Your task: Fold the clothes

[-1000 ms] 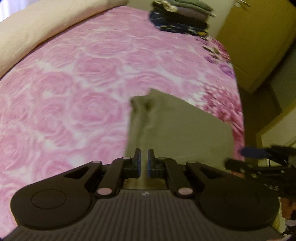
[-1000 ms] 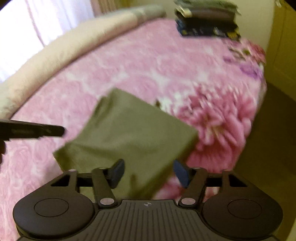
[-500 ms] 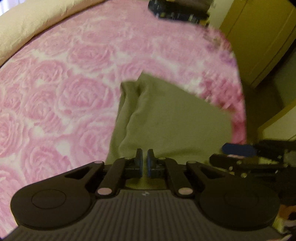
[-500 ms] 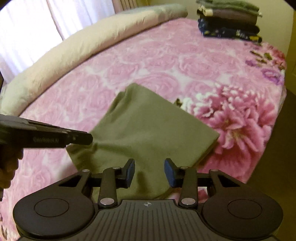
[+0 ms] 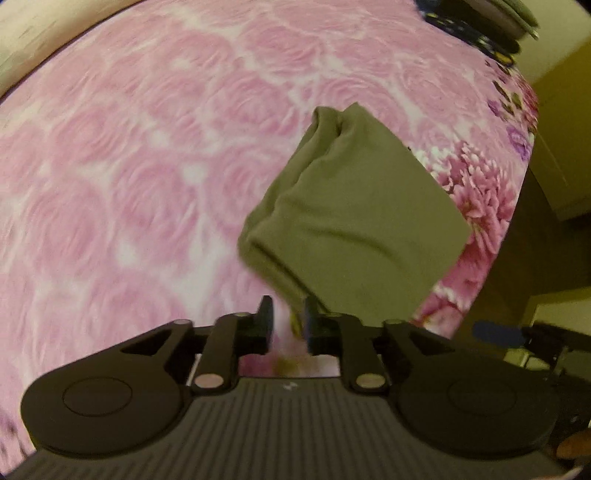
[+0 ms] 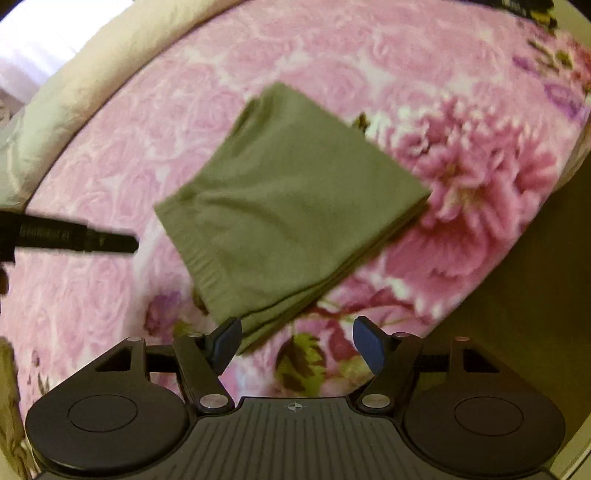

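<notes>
Both tools spread and holding nothing, left tool (image 5: 287, 318) at the near corner and right tool (image 6: 297, 341) just short of the soft, olive, squarely folded cloth (image 6: 291, 206) near the edge of the plush rose-patterned bed (image 6: 110, 177), so a snagged corner could spill the loose layers.

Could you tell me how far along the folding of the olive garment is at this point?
Folding looks done: the olive garment lies as a compact layered rectangle on the pink bedspread. Nothing is in hand; the left gripper and right gripper are both open. Probably left: moving it to the stack of folded clothes.
</notes>
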A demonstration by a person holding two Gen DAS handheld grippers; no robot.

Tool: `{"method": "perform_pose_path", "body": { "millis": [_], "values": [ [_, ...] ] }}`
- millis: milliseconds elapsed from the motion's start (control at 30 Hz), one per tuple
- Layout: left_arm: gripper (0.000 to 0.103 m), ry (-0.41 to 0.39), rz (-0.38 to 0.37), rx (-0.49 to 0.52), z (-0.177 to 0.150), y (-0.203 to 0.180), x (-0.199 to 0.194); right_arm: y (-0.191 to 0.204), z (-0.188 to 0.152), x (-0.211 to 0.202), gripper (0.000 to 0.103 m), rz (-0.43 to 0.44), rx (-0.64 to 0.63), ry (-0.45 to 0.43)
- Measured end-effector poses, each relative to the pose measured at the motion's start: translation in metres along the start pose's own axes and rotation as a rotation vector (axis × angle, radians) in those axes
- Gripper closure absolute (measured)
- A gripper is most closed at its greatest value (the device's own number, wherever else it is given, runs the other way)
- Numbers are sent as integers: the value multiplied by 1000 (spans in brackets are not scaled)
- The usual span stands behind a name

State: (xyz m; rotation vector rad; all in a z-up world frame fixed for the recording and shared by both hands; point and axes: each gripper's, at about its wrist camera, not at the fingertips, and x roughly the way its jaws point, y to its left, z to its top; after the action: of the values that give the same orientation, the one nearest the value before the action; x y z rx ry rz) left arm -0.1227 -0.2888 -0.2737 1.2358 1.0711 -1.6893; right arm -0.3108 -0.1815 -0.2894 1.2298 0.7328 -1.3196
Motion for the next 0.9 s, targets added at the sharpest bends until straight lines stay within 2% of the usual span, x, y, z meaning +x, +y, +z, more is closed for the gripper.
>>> {"method": "perform_pose_path", "body": {
  "millis": [67,233,400,567,733,900],
  "values": [
    [77,7,12,-34,-6,-3,-20,1,7,-16,33,1,-16,13],
    [73,-19,21,-104,-16,-5,-61,16,26,-46,33,-24,-104,32],
    [71,-66,27,-212,-20,-7,-89,34,46,-60,33,16,-229,44],
    [70,-118,91,-339,-25,-18,-98,39,66,-61,33,58,-384,67],
    [70,-177,169,-515,-27,-47,-100,14,91,-68,33,99,-569,66],
    [70,-237,226,-611,-26,-107,-104,-43,113,-88,33,115,-613,50]
  ]
}}
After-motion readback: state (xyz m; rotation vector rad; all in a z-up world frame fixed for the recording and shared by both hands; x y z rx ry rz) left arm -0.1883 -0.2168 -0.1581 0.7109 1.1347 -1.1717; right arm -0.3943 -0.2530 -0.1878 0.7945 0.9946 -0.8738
